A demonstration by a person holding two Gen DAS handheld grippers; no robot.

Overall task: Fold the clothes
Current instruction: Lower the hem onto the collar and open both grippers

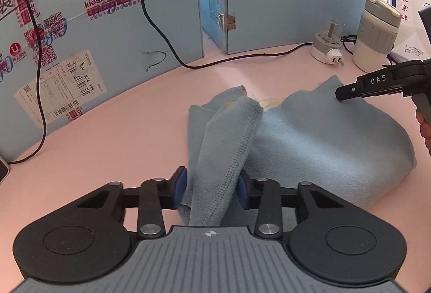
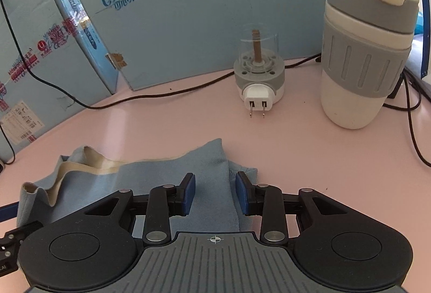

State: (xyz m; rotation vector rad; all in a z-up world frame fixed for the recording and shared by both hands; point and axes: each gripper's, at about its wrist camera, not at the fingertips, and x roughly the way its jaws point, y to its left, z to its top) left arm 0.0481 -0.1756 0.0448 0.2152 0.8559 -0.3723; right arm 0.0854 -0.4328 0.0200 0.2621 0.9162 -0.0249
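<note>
Left hand-held gripper [image 1: 212, 189] pinches stitched hem of soft fleecy blue cloth [image 1: 317, 142]; right hand-held gripper [image 2: 215, 194] parted, straddling cloth corner; glossy pink tabletop [image 2: 296, 147].

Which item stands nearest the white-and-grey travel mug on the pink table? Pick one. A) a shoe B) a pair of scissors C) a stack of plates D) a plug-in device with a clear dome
D: the plug-in device, prongs facing the camera, sits just beside the travel mug on the table, beyond the blue cloth.
</note>
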